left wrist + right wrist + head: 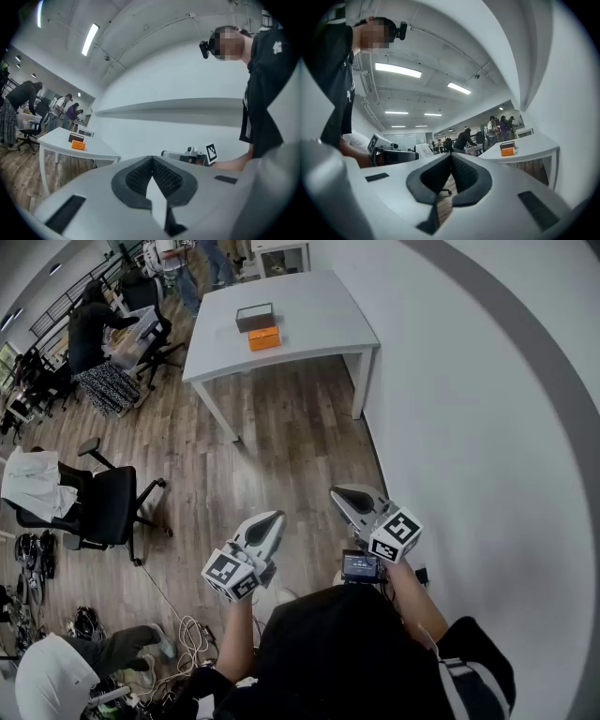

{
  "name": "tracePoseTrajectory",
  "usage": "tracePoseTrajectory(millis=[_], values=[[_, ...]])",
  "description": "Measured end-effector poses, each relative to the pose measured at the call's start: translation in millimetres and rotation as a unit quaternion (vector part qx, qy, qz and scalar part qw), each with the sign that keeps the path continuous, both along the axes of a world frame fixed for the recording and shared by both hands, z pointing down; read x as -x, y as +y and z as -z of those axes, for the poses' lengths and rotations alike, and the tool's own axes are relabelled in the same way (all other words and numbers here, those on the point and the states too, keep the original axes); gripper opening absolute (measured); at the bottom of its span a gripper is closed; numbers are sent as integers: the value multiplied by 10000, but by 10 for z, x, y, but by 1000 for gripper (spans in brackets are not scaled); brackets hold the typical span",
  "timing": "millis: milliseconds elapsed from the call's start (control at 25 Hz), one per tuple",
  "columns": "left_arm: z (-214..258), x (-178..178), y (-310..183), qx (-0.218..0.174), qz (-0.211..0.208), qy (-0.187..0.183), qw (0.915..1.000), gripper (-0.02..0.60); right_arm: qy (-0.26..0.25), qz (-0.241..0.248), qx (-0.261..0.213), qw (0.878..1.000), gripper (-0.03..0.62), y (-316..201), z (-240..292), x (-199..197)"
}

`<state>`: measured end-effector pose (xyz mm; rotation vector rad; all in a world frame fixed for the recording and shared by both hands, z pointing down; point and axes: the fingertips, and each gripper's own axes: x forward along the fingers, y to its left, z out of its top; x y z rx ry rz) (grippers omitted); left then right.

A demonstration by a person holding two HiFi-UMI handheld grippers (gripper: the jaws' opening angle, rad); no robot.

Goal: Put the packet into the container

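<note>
Head view is showing the flat orange packet lying on the white rectangular counter near the top centre of the frame. It is sitting outside the dark rectangular container, just below it in the picture; whether the two are touching cannot be told. Nothing is holding the packet.

Both views from the grippers are picking up the same pair far off. In the left gripper view the packet is resting at middle left with the container right behind it. In the right gripper view the packet is sitting at middle right, in front of the container.

Brown wooden plank floor is stretching between the counter and the grippers, which are hovering well apart from it in the lower centre of the head view. The left gripper is sitting left of the right gripper, each carrying its marker cube and pointing toward the top of the frame.

The left gripper's dark ribbed fingers are pressing together at the tips with nothing between them. The right gripper's fingers are likewise pressing together, pinching nothing.

A white wall is filling the right side of the head view. A black office chair is standing at middle left.
</note>
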<state>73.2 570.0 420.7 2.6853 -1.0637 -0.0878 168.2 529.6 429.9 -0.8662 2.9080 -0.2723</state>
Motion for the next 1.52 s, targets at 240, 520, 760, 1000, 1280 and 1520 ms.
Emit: tracePoseTrajectory(millis=[240, 520, 760, 1000, 1280, 1520], values=[[-52, -284, -169, 3, 92, -42, 9999, 8, 99, 63, -56, 9999, 21, -215, -58, -311], [-63, -322, -595, 172, 263, -91, 9995, 8, -8, 195, 7, 9998, 21, -663, -123, -334], [-244, -91, -1071, 231, 296, -30, 9993, 9, 54, 271, 153, 9995, 21, -1080, -310, -76], [-274, 367, -1893, 42, 226, 106, 9997, 8, 107, 234, 37, 9997, 21, -1880, -218, 362], [-51, 976, -2744, -8, 324, 94, 9994, 8, 165, 180, -83, 9997, 21, -2779, -75, 959], [-123, 1348, -3199, -7, 381, 185, 9991, 8, 440, 219, -213, 9986, 21, -3279, -53, 1355]])
